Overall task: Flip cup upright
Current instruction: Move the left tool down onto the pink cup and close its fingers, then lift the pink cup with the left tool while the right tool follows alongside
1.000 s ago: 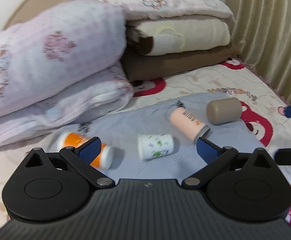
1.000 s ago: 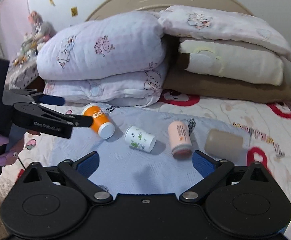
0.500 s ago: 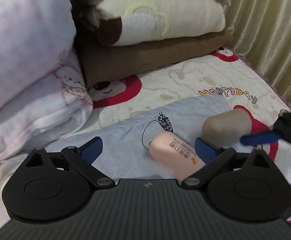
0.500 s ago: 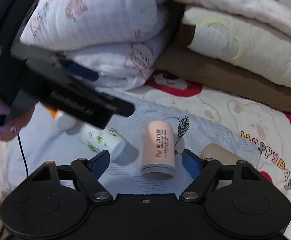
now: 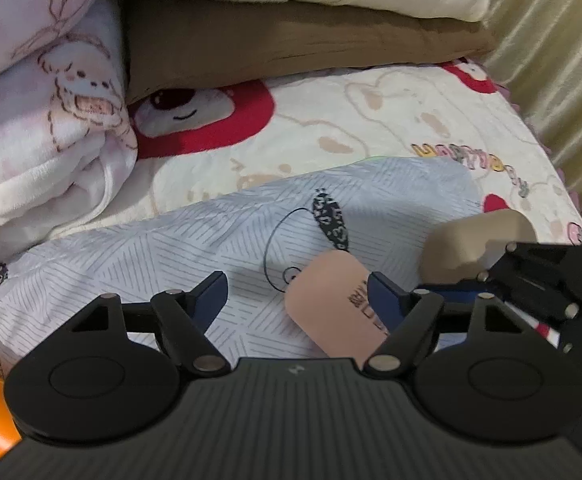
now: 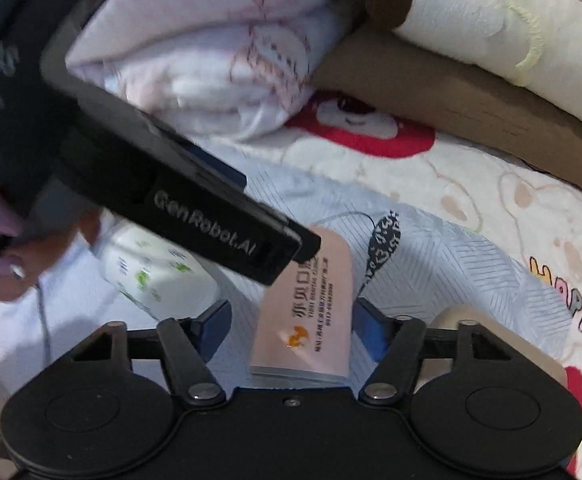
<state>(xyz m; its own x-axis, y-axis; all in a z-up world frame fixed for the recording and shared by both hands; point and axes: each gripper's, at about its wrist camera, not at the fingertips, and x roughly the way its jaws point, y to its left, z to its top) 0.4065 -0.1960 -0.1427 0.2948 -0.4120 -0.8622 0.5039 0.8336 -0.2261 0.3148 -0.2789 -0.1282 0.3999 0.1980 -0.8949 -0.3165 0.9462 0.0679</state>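
Two grippers closing in on a pink cup lying on its side on a bed.

Nearest the right gripper (image 6: 291, 320), whose jaws stand spread and hold nothing, the pink cup (image 6: 305, 312) lies between the two fingers, its long axis running straight away from the lens and its open mouth towards it. The left gripper (image 5: 297, 294), also spread and holding nothing, has the pink cup (image 5: 333, 300) against its right finger, off centre and lying aslant. The right gripper is judged better placed to grasp. Left of the pink cup lies a white cup (image 6: 155, 276); right of it a beige cup (image 5: 475, 244); under it a grey cloth (image 5: 171, 248); beyond it folded quilts (image 6: 227, 52).
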